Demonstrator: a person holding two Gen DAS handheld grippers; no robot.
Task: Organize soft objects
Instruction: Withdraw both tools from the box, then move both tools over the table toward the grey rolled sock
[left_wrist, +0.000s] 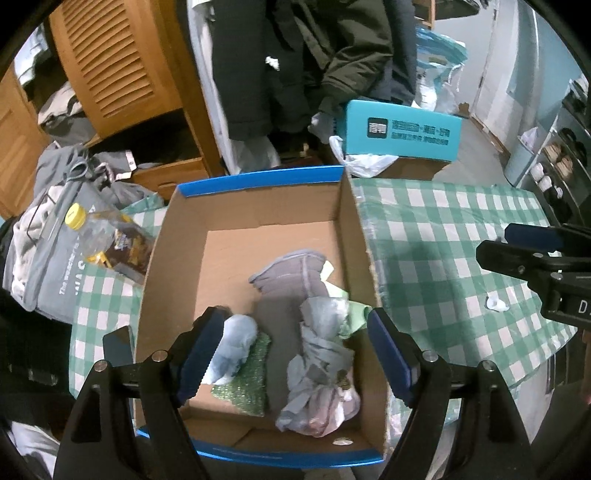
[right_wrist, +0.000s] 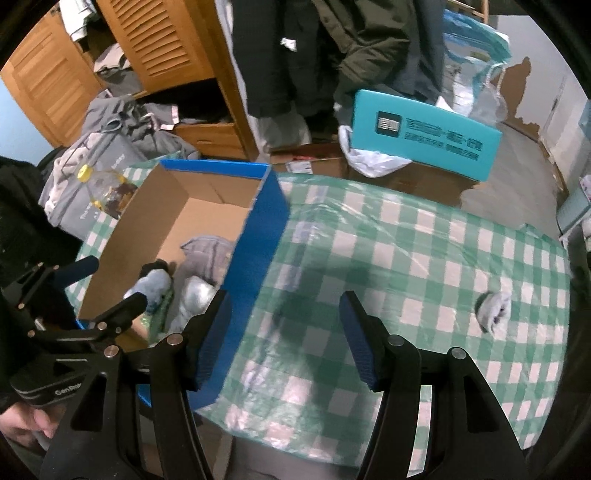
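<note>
A green-and-white checked plastic tablecloth (right_wrist: 424, 266) covers the table. At its nine o'clock side stands an open brown cardboard box with blue outer walls (right_wrist: 258, 236) holding grey and pale-blue soft cloths (left_wrist: 314, 350). One small grey balled sock (right_wrist: 495, 310) lies at three o'clock on the cloth. The left gripper (left_wrist: 295, 350) hangs wide and empty above the box; the right gripper (right_wrist: 284, 339) gapes empty over the cloth. At twelve o'clock: a teal carton (right_wrist: 424, 136), dark hanging coats (right_wrist: 314, 55), a louvred wooden wardrobe (right_wrist: 159, 40).
</note>
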